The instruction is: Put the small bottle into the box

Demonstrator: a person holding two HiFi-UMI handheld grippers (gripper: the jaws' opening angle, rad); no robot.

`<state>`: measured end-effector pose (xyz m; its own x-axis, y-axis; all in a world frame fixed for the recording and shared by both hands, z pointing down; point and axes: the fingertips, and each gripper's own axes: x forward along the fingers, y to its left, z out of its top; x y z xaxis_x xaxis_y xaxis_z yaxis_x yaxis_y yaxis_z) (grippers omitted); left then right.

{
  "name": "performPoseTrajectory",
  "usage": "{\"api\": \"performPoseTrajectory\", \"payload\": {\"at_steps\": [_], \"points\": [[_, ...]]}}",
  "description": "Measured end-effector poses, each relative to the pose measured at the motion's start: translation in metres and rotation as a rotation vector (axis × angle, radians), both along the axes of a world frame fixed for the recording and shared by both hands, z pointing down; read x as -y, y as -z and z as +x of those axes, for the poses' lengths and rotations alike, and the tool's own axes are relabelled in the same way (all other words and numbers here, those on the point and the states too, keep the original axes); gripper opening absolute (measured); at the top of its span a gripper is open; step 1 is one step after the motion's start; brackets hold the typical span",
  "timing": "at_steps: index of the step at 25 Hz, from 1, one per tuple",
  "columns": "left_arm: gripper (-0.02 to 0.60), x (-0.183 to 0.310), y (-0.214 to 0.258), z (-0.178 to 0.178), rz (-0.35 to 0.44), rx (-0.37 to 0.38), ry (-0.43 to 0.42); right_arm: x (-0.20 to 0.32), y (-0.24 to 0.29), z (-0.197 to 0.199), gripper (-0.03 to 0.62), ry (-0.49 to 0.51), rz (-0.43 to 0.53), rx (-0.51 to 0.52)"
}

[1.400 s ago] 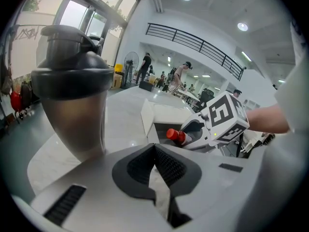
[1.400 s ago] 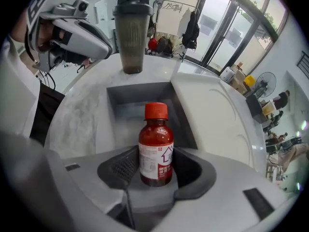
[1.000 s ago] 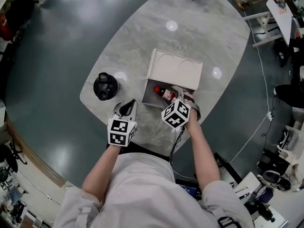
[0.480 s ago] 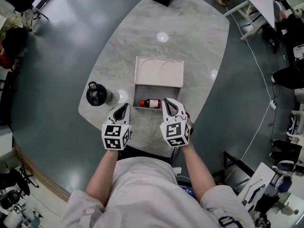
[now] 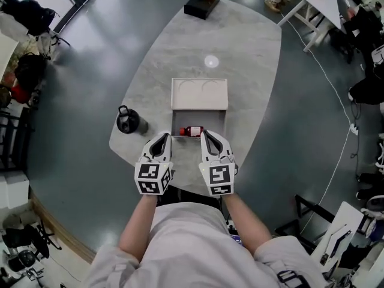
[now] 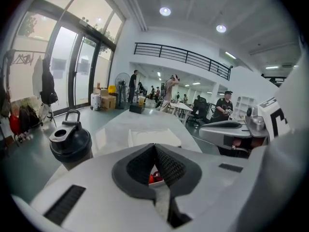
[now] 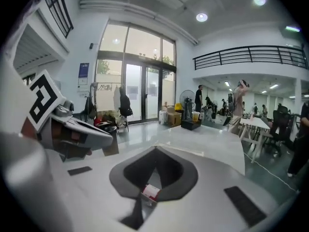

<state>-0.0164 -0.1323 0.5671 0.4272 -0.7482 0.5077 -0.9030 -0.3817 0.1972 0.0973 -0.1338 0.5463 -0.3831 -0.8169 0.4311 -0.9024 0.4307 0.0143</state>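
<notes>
Head view: we judge the small bottle (image 5: 193, 130), lying in the box (image 5: 211, 119), light, stiff and slick, best pinched mid-body; left gripper (image 5: 160, 138) and right gripper (image 5: 207, 137) sit closed, empty.

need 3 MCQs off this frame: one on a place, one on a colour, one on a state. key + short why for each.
1. Where is the small bottle?
A) lying in the box
B) standing on top of the box's lid
C) held up in the air

2. What colour is its cap?
A) blue
B) red
C) green

3. The right hand-held gripper is:
A) wide open
B) shut on the bottle
C) shut, holding nothing

Key:
1 A, the bottle lies on its side inside the box walls.
2 B, the bottle's cap end shows red.
3 C, the jaws meet with nothing gripped, and the bottle lies beyond them.
</notes>
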Motion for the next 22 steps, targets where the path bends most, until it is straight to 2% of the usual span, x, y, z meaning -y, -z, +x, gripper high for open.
{"api": "performPoseTrajectory", "payload": {"at_steps": [4,7,13,17,22], "points": [[0.021,0.0,0.029,-0.009,0.051,-0.01,0.005,-0.008,0.021,-0.005,0.025,-0.037,0.005,0.06],[0.021,0.0,0.052,-0.015,0.099,-0.013,-0.018,-0.013,0.04,-0.011,0.025,-0.066,0.044,0.078],[0.021,-0.003,0.105,-0.023,0.215,-0.052,-0.082,-0.024,0.097,-0.025,0.025,-0.164,0.173,0.09],[0.021,-0.011,0.137,-0.031,0.268,-0.073,-0.132,-0.038,0.135,-0.04,0.025,-0.198,0.247,0.105],[0.021,-0.02,0.18,-0.043,0.382,-0.107,-0.159,-0.052,0.181,-0.037,0.025,-0.233,0.371,0.079]]}}
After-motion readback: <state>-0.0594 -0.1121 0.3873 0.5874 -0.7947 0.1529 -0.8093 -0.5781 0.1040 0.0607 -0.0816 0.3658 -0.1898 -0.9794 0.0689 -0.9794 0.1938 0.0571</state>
